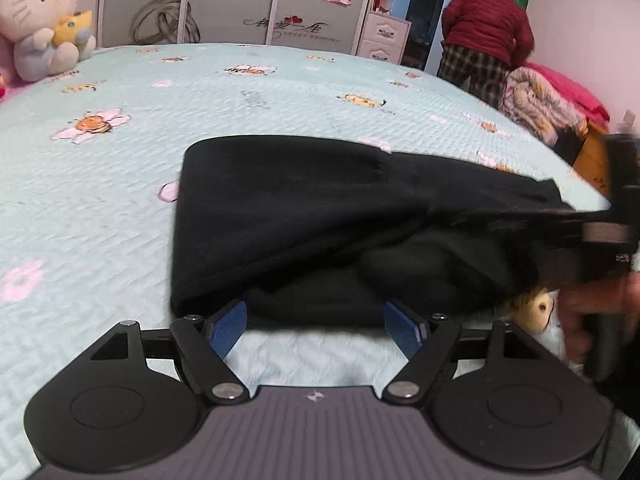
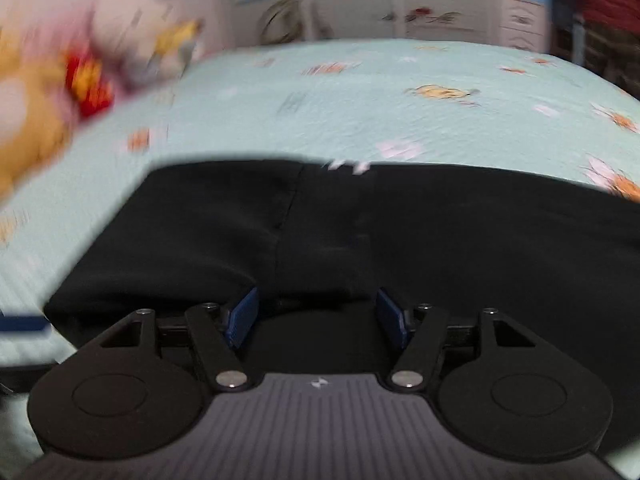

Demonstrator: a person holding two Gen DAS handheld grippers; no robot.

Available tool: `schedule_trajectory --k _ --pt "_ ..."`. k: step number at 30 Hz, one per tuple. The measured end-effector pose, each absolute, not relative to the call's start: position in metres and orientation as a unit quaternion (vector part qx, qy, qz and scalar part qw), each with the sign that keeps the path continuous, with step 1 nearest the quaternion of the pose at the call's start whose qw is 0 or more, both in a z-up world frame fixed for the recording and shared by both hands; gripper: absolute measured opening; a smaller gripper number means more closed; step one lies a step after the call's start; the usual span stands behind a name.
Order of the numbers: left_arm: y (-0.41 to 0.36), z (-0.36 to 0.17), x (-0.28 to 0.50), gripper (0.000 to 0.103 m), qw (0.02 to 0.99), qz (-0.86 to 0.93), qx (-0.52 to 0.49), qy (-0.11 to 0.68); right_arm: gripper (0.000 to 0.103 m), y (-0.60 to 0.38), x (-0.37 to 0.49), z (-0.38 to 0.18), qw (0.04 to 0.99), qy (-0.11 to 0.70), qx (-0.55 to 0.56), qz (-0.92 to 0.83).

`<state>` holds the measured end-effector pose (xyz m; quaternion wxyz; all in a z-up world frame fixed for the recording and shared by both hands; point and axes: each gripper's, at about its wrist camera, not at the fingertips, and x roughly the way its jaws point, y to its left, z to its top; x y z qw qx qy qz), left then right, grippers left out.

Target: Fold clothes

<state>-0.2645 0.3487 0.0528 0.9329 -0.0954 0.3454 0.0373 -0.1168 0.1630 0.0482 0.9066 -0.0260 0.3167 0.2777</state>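
A black garment [image 1: 304, 216] lies partly folded on the light blue bedspread [image 1: 100, 200]. In the left wrist view its top layer rises in a tent toward the right edge, where the right gripper's blurred body [image 1: 612, 220] and a hand [image 1: 592, 312] show. My left gripper [image 1: 316, 322] is open at the garment's near edge, its blue pads [image 1: 228, 332] well apart and not pressing the cloth. In the right wrist view the black garment [image 2: 360, 232] fills the middle. My right gripper [image 2: 316, 314] stands open over it, with cloth lying between the spread blue pads [image 2: 242, 316].
A white plush cat [image 1: 40, 20] sits at the bed's far left, and blurred plush toys [image 2: 44, 92] show in the right wrist view. A person in a red jacket [image 1: 488, 28] stands beyond the bed's far right corner, beside piled pink bedding [image 1: 536, 100]. A wardrobe [image 1: 240, 8] is behind.
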Motion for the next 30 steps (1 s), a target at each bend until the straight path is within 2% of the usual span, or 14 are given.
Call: schedule_trajectory --k 5,9,15,20,30 --pt "0.335 0.050 -0.277 0.079 0.925 0.047 -0.101 0.362 0.065 0.102 -0.168 0.051 0.924 0.302 -0.023 0.233" --pt "0.318 0.057 -0.284 0.079 0.924 0.049 -0.106 0.364 0.065 0.058 -0.188 0.052 0.918 0.342 0.039 0.197" --pt "0.290 0.079 -0.289 0.079 0.922 0.070 -0.083 0.371 0.066 0.044 -0.205 0.057 0.883 0.430 0.107 0.156" --pt "0.275 0.094 -0.300 0.079 0.920 0.083 -0.071 0.377 0.071 0.063 -0.228 0.073 0.880 0.440 0.069 0.164" --pt "0.248 0.139 -0.319 0.080 0.929 0.097 -0.039 0.356 0.071 0.077 -0.266 0.125 0.901 0.402 0.011 0.162"
